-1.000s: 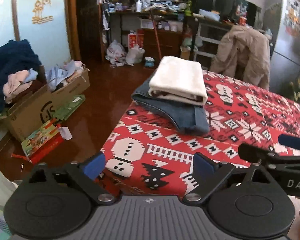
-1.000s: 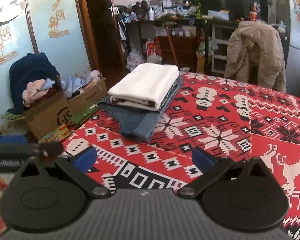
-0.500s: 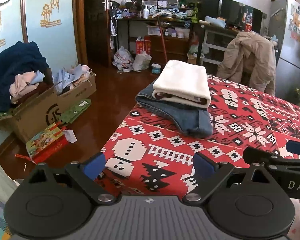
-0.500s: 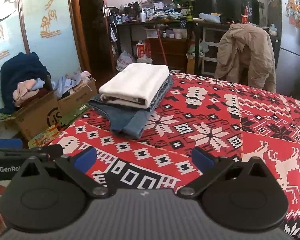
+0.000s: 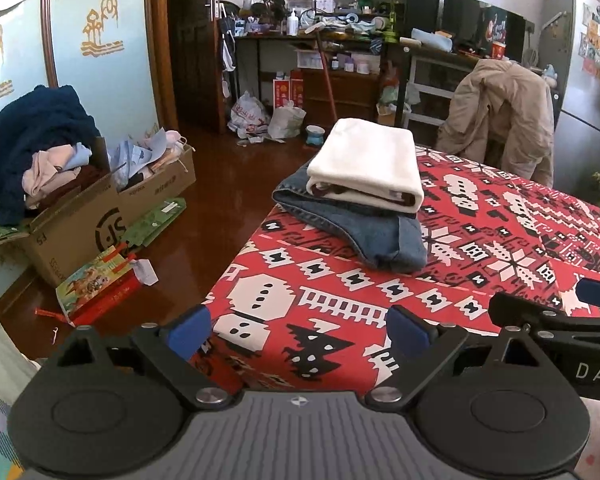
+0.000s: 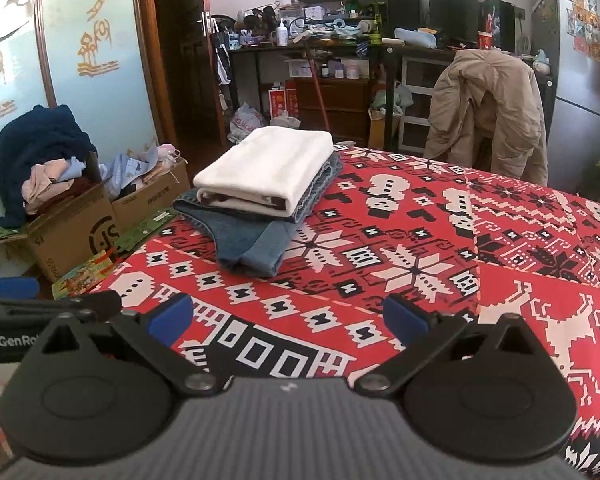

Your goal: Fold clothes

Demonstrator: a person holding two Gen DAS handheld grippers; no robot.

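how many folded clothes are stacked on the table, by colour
white: 1, the folded white garment on top
blue denim: 1, the folded jeans underneath it
total: 2, stacked near the corner of the red patterned tablecloth

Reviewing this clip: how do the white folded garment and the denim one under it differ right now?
The white garment lies on top; the denim garment sits beneath it on the red patterned cloth. The white one is a compact, squared bundle with layered edges showing, while the denim spreads wider and sticks out toward the cameras. The white one looks smooth, the denim heavier. Both are folded, and neither gripper touches them.
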